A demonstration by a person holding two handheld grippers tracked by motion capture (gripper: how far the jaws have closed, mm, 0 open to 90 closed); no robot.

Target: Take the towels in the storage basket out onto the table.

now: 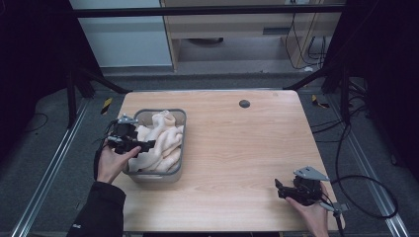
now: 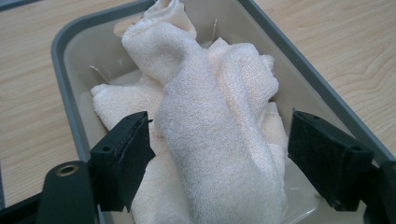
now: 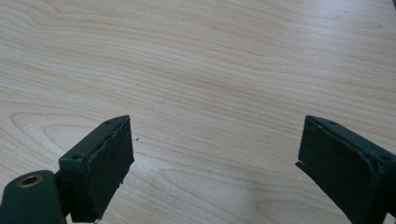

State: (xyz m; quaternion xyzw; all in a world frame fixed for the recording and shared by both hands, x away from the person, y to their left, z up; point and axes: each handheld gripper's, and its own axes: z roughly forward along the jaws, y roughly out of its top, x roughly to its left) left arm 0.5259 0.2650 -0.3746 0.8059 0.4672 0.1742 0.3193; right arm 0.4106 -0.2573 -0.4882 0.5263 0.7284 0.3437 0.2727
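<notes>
A grey plastic bin (image 1: 181, 148) stands on the left part of the wooden table (image 1: 237, 143), piled with several cream towels (image 1: 163, 140). My left gripper (image 1: 146, 145) reaches into the bin from its left side. In the left gripper view the jaws of this gripper (image 2: 219, 144) stand wide on either side of a rolled towel (image 2: 210, 116) without pressing it, inside the bin's rim (image 2: 70, 32). My right gripper (image 1: 281, 189) rests low near the table's front right corner, and in the right gripper view it (image 3: 215, 154) is open over bare wood (image 3: 210, 70).
A small black round cap (image 1: 244, 103) sits in the tabletop near the far edge. Cables (image 1: 365, 197) loop on the floor to the right. A cabinet (image 1: 237, 34) stands beyond the table.
</notes>
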